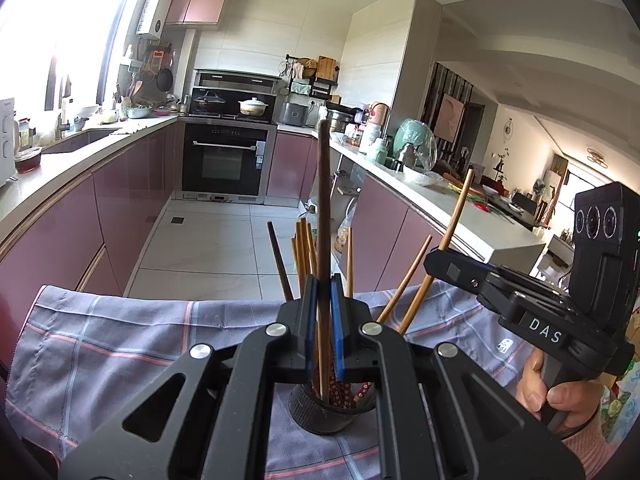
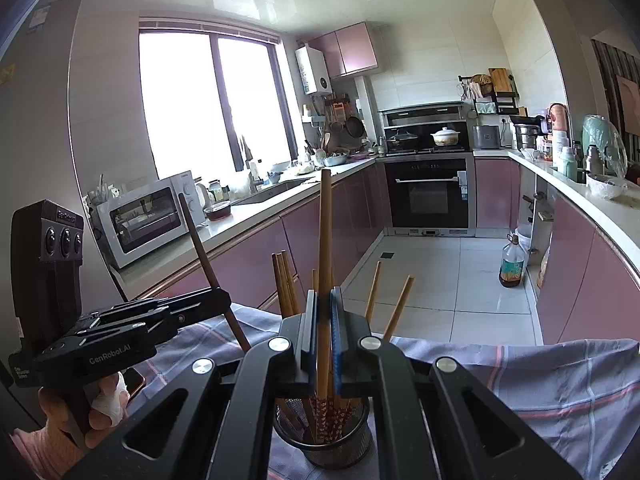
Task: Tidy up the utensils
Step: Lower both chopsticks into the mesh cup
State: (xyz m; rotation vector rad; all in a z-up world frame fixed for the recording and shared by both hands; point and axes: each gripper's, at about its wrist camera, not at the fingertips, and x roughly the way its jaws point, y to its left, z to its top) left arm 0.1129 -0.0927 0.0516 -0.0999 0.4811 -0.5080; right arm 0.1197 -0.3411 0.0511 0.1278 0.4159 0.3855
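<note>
My left gripper [image 1: 324, 300] is clamped on a dark chopstick [image 1: 323, 184], its blue pads pressed to either side of the shaft. The stick stands nearly upright, long axis vertical, top end well above the jaws and lower end running down between them into the mesh cup [image 1: 320, 408] below. My right gripper [image 2: 323, 312] is closed the same way on a lighter chopstick [image 2: 325, 232], also upright, tip pointing at the ceiling, lower part passing between the pads into the cup [image 2: 324, 440]. From the left camera that lighter stick leans away toward the counter [image 1: 456, 216], so its true tilt is hard to judge through the fisheye. The other chopsticks [image 2: 285, 280] fan out of the cup just behind the jaws, some tilted right. The cup sits on a checked cloth [image 1: 120, 344]. Both hands [image 1: 560, 392] grip the handles.
</note>
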